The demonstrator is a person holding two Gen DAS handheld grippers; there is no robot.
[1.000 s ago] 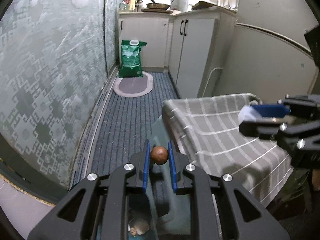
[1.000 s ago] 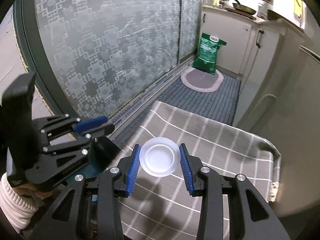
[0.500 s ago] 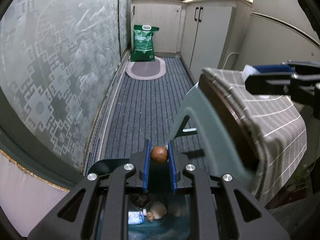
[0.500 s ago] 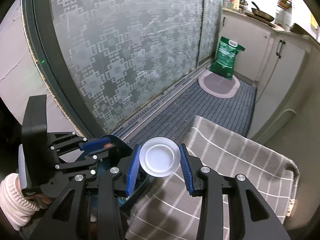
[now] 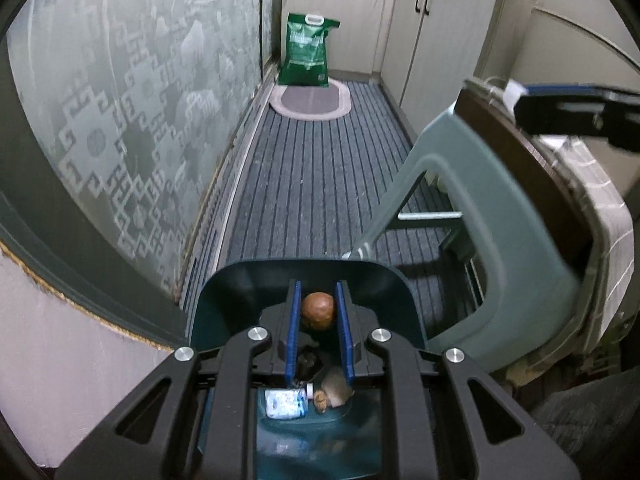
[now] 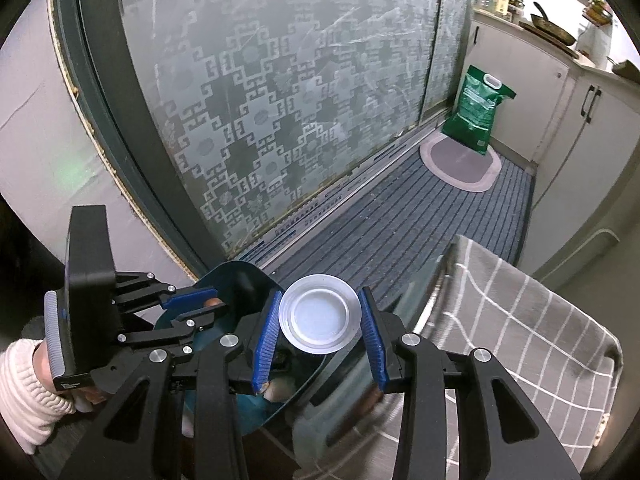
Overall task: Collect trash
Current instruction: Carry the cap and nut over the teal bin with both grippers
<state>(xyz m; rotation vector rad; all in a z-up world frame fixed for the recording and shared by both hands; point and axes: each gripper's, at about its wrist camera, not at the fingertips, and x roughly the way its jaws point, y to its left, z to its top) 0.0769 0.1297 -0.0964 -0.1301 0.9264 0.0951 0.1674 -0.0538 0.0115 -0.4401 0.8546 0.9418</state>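
Observation:
My left gripper (image 5: 318,314) is shut on a small brown ball-shaped piece of trash (image 5: 318,311) and holds it over the open dark teal trash bin (image 5: 224,300). Trash lies at the bin's bottom, including a white wrapper (image 5: 285,403). My right gripper (image 6: 320,320) is shut on a white round plastic lid (image 6: 318,318) and holds it above the bin (image 6: 224,276), beside the left gripper (image 6: 192,306). The right gripper shows blurred in the left wrist view (image 5: 576,112).
A grey-green chair (image 5: 480,216) stands right of the bin. A table with a grey checked cloth (image 6: 520,320) is at right. A patterned glass door (image 6: 280,100) runs along the left. A green bag (image 5: 308,50), an oval mat (image 5: 310,100) and cabinets (image 5: 440,40) lie beyond on striped carpet.
Both grippers have moved left and down from over the table to above the open bin. Each keeps hold of its item.

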